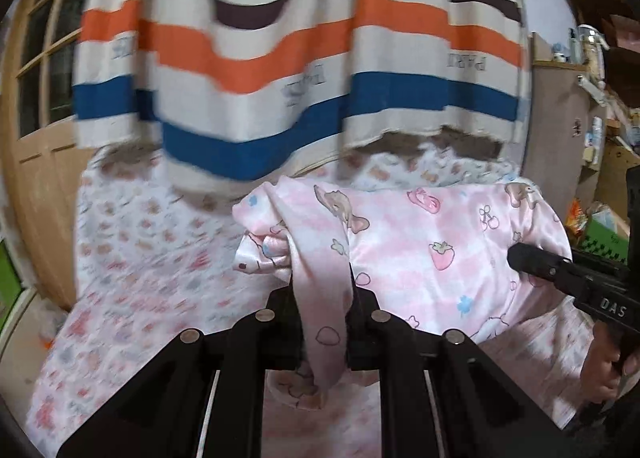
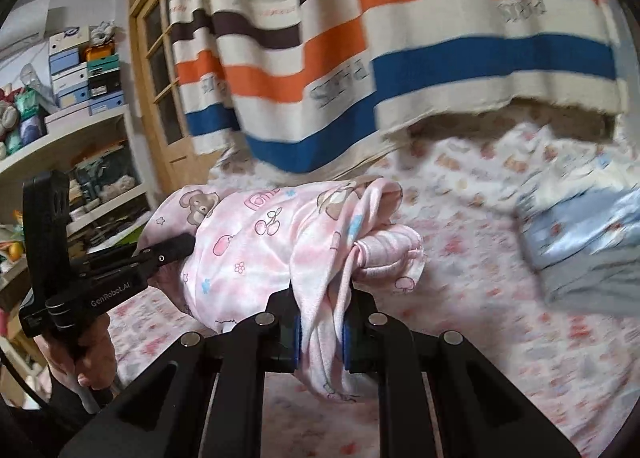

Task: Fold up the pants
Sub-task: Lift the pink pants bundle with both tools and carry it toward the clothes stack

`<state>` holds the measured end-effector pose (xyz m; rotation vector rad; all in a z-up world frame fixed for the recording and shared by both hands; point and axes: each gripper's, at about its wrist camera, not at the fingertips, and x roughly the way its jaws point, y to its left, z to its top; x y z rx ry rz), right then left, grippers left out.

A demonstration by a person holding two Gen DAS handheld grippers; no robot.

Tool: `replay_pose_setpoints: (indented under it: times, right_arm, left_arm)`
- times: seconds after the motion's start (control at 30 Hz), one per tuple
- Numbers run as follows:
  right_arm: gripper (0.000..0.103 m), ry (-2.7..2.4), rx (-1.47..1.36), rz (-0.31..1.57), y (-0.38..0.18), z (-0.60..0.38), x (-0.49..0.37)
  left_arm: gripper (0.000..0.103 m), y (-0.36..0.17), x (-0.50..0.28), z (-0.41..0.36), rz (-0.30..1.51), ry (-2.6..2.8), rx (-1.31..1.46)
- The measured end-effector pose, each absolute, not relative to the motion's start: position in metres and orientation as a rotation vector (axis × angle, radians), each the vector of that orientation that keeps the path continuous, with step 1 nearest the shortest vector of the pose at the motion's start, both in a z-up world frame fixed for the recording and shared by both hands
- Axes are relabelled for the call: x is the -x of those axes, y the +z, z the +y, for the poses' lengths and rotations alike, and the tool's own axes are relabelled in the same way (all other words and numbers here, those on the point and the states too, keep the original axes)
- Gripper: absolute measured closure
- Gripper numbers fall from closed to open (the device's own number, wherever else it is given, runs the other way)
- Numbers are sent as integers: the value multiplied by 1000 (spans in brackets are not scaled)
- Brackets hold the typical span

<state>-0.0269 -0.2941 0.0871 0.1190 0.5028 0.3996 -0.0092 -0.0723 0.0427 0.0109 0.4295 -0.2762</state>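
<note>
1. Left wrist view: the pink pants [image 1: 420,242], satin with strawberries, cherries and little bears printed on them, hang stretched between the two grippers above the floral bedsheet [image 1: 152,258].
2. The left gripper [image 1: 322,322] has its fingers pinched tight on a bunched edge of the pants, cloth spilling down between them.
3. The right gripper [image 2: 320,332], in its own view, is likewise clamped on a gathered fold, its blue pads [image 2: 297,342] pressing the fabric from both sides.
4. In the left view the right tool carries the letters "DAS" on its black body; in the right view the left tool reads "GenRobot.AI".
5. Pink lettering shows on the pants in the right view, too folded to read.
6. Behind hangs a striped curtain [image 2: 440,58] in orange, blue and brown, with mirrored grey lettering that is too blurred to make out.
7. A folded blue garment [image 2: 584,234] lies on the sheet to the right.
8. Shelves [image 2: 68,130] with stacked boxes stand at the left.
</note>
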Motion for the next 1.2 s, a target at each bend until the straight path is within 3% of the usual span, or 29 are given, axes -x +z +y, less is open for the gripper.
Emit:
replay_pose_setpoints:
  times: [0.57,0.83,1.2]
  right_arm:
    - [89,-46,15,376,182,-480,-56]
    - [89,-149,2,430,164,-554,-105]
    - [89,-167,-6,517,113,-592,-141]
  left_arm:
    - [89,108,-107,-284,389,-529,-8]
    - [89,94,-152,-361,425,-541,-45]
    - [88,55,-185,-388,439,-538,-97]
